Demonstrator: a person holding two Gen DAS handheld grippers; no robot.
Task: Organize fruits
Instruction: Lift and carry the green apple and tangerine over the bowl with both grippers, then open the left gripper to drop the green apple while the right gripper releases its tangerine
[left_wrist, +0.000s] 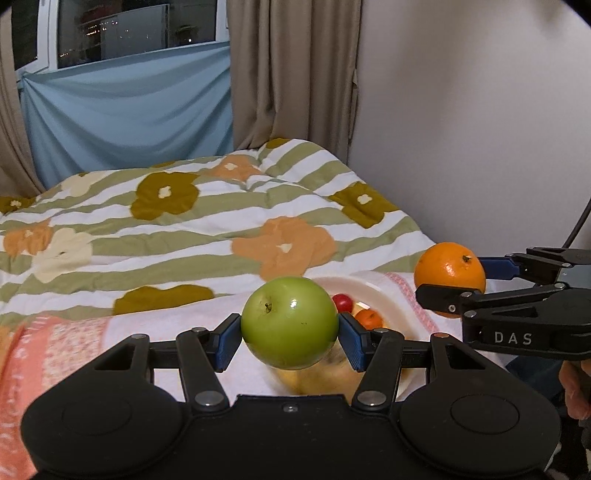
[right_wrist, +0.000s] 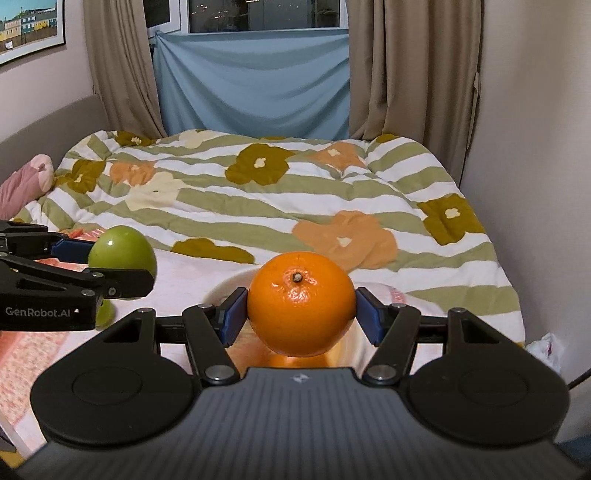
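The green apple (left_wrist: 290, 323) is clamped in the left gripper (left_wrist: 290, 332), the orange (right_wrist: 301, 302) in the right gripper (right_wrist: 301, 314), both above the white plate (left_wrist: 384, 295); these 2 round fruits could slip from the pads and roll over the bedcover (left_wrist: 184, 229)

Two fruits held aloft, more in the bowl

A glossy green apple (left_wrist: 290, 323) sits clamped between blue finger pads, stem dimple facing the camera, raised above a white bowl (left_wrist: 384, 295). To its right, a bright orange (right_wrist: 301, 303) is pinched the same way, stem end tilted up. Inside the bowl lie a small red fruit (left_wrist: 343, 302) and a small orange one (left_wrist: 368, 319), just beside each other.
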